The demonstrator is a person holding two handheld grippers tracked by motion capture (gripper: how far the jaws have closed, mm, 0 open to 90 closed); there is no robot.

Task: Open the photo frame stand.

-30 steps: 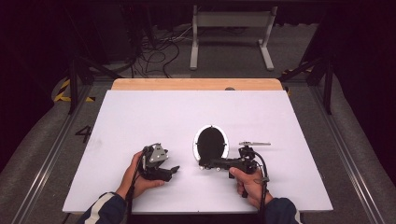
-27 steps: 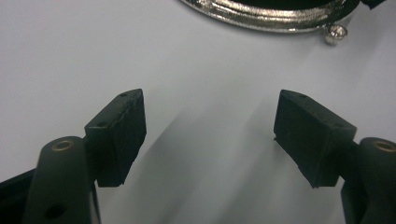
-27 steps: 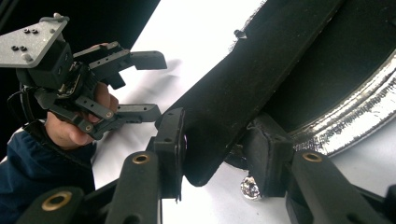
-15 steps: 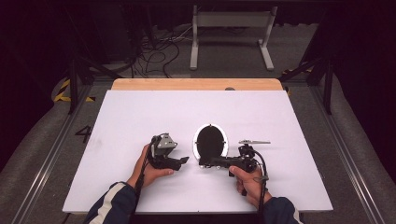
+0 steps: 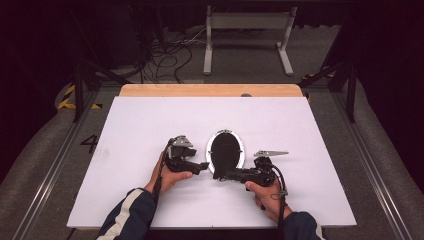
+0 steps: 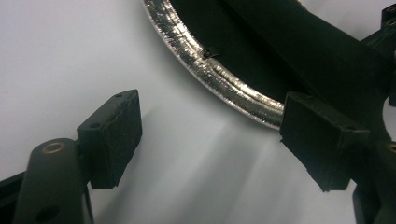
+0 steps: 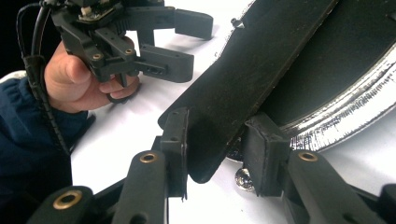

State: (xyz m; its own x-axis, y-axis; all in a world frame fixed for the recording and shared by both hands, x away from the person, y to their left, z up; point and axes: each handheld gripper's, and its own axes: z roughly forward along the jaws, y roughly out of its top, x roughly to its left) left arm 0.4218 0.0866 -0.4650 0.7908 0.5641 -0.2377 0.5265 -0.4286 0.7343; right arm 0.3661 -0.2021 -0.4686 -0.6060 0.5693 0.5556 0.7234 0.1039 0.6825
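Note:
An oval object with a black face and a shiny silver rim [image 5: 226, 150] lies flat at the middle of the white table. A flat black strap [image 7: 243, 84] runs across it toward me. My right gripper [image 5: 220, 175] comes in from the right and is shut on that strap's near end, a pad pressing on each edge [image 7: 217, 154]. My left gripper [image 5: 202, 166] is just left of the oval, pointing at its rim [image 6: 219, 77]. Its jaws have just been opening and stand open [image 6: 210, 140] with only bare table between them. The right gripper view shows it beside the strap [image 7: 182, 42].
The white board [image 5: 150, 130] ends in a wooden strip [image 5: 210, 90] at the far side, with a small dark spot [image 5: 245, 95] on it. Beyond are floor cables and a metal stand's legs [image 5: 245, 30]. Dark rails run along both sides of the table.
My left hand has moved right across the table, bringing its gripper close to the oval's left rim. The right gripper has stayed in place on the strap.

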